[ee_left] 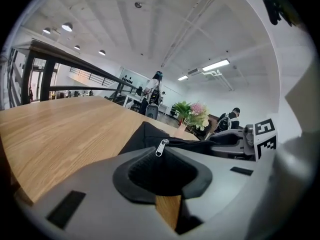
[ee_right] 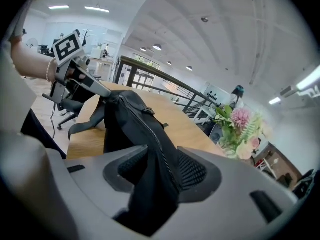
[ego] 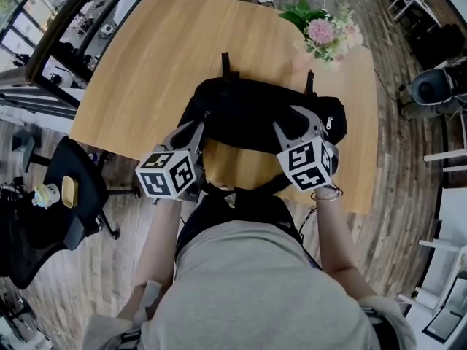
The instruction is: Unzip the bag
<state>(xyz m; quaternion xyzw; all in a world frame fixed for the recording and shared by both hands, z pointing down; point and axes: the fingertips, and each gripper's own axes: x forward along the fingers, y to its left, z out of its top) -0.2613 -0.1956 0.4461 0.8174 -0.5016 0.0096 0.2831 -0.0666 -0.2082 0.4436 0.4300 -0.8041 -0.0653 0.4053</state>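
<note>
A black bag [ego: 255,115] lies on the wooden table [ego: 146,64] in front of me. My left gripper [ego: 198,130] is at the bag's left end. In the left gripper view its jaws [ee_left: 162,173] stand nearly together with black bag fabric pinched between the pads, and the silver zipper pull [ee_left: 161,147] sticks up just above them. My right gripper [ego: 299,125] is at the bag's right end. In the right gripper view its jaws [ee_right: 160,174] stand apart around a raised fold of the bag [ee_right: 127,114] that carries the zipper line [ee_right: 157,139]; the ribbed pads show bare on both sides.
A vase of pink flowers [ego: 325,35] stands on the table behind the bag's right end. A black office chair [ego: 73,188] stands on the floor to my left. The table's near edge [ego: 241,173] runs just under both grippers, close to my body.
</note>
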